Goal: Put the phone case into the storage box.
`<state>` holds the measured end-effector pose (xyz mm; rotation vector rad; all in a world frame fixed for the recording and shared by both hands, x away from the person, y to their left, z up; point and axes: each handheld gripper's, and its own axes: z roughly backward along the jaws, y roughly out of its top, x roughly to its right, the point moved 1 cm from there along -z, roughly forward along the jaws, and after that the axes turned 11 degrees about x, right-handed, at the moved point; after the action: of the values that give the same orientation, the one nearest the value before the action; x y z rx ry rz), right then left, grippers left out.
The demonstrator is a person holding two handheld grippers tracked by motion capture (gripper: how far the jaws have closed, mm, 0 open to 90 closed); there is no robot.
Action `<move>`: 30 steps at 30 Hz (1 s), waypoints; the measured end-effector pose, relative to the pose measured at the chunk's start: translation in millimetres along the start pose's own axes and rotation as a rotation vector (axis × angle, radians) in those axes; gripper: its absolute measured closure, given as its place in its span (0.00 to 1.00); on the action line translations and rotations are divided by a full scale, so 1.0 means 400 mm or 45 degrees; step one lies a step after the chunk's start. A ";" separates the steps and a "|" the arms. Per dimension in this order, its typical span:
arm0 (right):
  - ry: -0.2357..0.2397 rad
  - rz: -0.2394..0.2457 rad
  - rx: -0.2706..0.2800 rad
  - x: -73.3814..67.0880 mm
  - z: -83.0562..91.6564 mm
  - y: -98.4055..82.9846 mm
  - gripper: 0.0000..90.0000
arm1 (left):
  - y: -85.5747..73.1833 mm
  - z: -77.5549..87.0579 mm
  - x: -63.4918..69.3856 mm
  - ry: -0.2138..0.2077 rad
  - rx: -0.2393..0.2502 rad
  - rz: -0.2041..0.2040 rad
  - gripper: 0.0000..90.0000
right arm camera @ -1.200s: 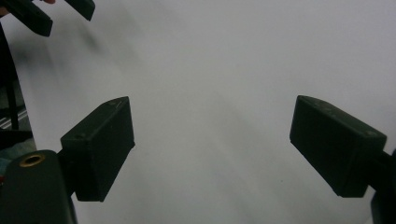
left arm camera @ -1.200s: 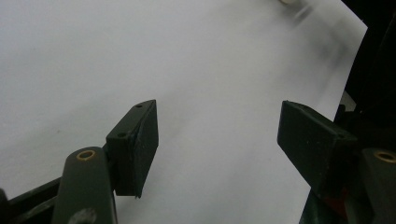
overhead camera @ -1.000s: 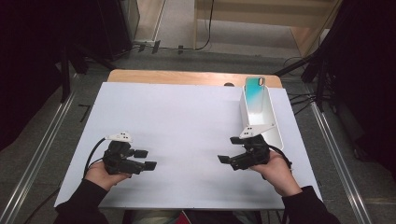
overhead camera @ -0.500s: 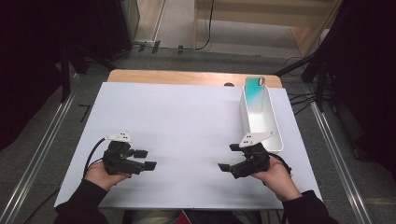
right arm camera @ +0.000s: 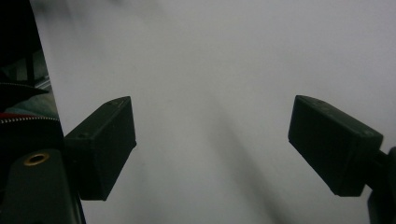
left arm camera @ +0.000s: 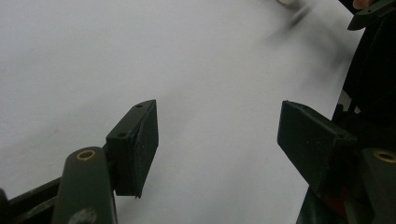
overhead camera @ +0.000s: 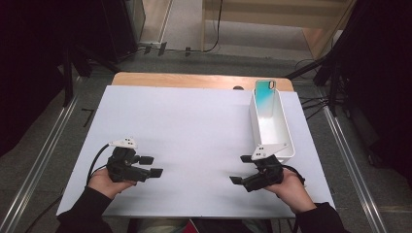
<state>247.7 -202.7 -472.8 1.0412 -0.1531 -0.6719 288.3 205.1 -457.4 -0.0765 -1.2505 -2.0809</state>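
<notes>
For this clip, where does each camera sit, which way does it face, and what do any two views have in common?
High view: fixed above the person's side, looking forward and down on the white table; both forearms enter from the bottom, holding the left tool and right tool; a white bin holds a phone case.
Left gripper view: rides the left tool, looking along its open jaws at bare table.
Right gripper view: rides the right tool, jaws apart over bare table.
Shared: both gripper views show the white surface, nothing between the jaws.

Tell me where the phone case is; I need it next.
In the high view the phone case leans at the far end of the white bin, far right of the table, beyond the right gripper.
</notes>
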 end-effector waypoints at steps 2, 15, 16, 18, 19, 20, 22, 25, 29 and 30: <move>0.001 -0.012 -0.003 0.000 0.003 -0.005 0.15 | 0.000 0.000 0.001 -0.002 0.003 0.001 0.32; 0.029 -0.031 -0.029 0.005 0.009 -0.029 0.15 | 0.000 -0.001 0.000 -0.002 0.001 0.002 0.32; 0.030 -0.030 -0.028 0.005 0.009 -0.029 0.15 | 0.000 -0.001 0.000 -0.004 0.002 0.001 0.32; 0.028 -0.028 -0.030 0.006 0.008 -0.029 0.15 | 0.000 -0.001 0.000 -0.005 0.001 0.000 0.32; 0.031 -0.027 -0.031 0.006 0.007 -0.030 0.15 | 0.000 -0.001 -0.001 -0.002 -0.001 0.000 0.32; 0.036 -0.019 -0.032 0.006 0.007 -0.030 0.15 | 0.000 -0.001 0.000 0.001 0.000 0.003 0.32; 0.039 -0.015 -0.030 0.005 0.006 -0.030 0.15 | 0.000 -0.001 -0.001 0.001 -0.001 0.003 0.32; 0.042 -0.017 -0.031 0.004 0.006 -0.030 0.15 | 0.000 -0.001 0.000 0.000 0.000 0.003 0.32; 0.044 -0.014 -0.032 0.003 0.006 -0.030 0.15 | 0.000 -0.001 -0.001 0.000 -0.002 0.000 0.32; 0.043 -0.014 -0.030 0.003 0.006 -0.030 0.15 | 0.000 -0.001 -0.001 0.000 -0.001 0.000 0.32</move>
<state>242.4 -209.2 -481.7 1.0307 -0.1102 -0.6642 288.7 204.9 -457.6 -0.0774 -1.2494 -2.0816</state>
